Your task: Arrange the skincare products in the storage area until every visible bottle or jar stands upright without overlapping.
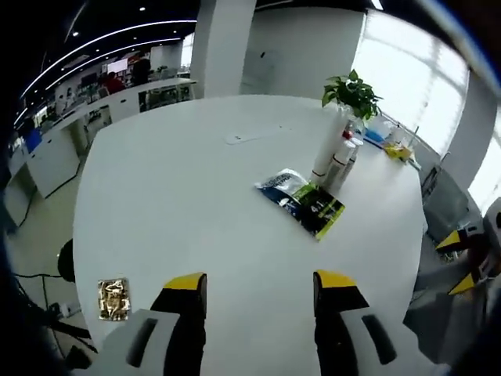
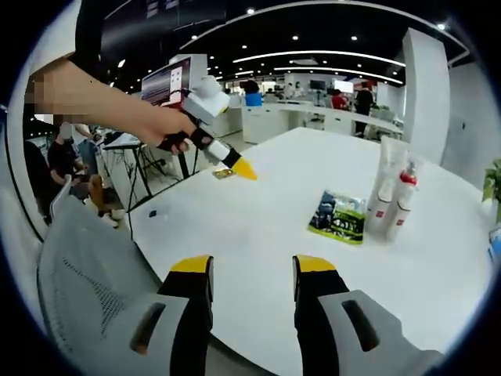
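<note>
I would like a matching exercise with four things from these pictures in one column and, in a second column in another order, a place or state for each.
Things:
1. tall white tube
2. flat blue and green packet
3. small gold sachet
4. green leafy plant

Places or states:
A. lying flat mid-table, beside the bottles
B. lying near the table edge, apart from the rest
C. standing upright next to a white bottle with red cap
D. behind the bottles, toward the bright windows

Pairs: 1-C, 2-A, 3-B, 4-D
</note>
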